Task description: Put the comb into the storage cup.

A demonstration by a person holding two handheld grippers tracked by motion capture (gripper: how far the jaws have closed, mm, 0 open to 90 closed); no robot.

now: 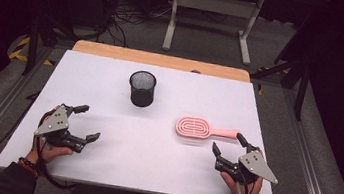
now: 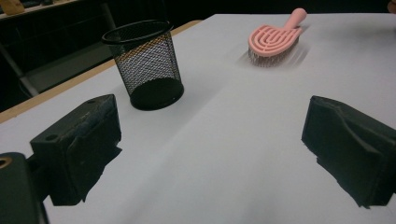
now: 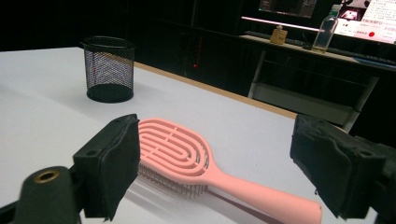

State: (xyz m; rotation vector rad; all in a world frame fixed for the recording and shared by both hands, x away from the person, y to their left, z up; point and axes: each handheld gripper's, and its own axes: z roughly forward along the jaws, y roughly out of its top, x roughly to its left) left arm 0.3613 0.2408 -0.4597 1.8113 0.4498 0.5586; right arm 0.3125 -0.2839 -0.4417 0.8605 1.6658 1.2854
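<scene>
Approaching the pink plastic vented hairbrush [image 3: 196, 170] with right gripper [image 1: 229, 146], jaws apart; next, closing on its handle, likely for black mesh cup [image 1: 141, 88]

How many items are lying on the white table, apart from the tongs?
2. A black mesh cup stands upright near the far middle; a pink hairbrush lies bristles down, just ahead of the open right tongs.

Right gripper view: hairbrush [image 3: 196, 170] head partly hidden behind near jaw; bristles blurred. Beyond hairbrush, bottle [image 3: 324, 32] label and bright screen [image 3: 369, 21] text too small to read.
</scene>
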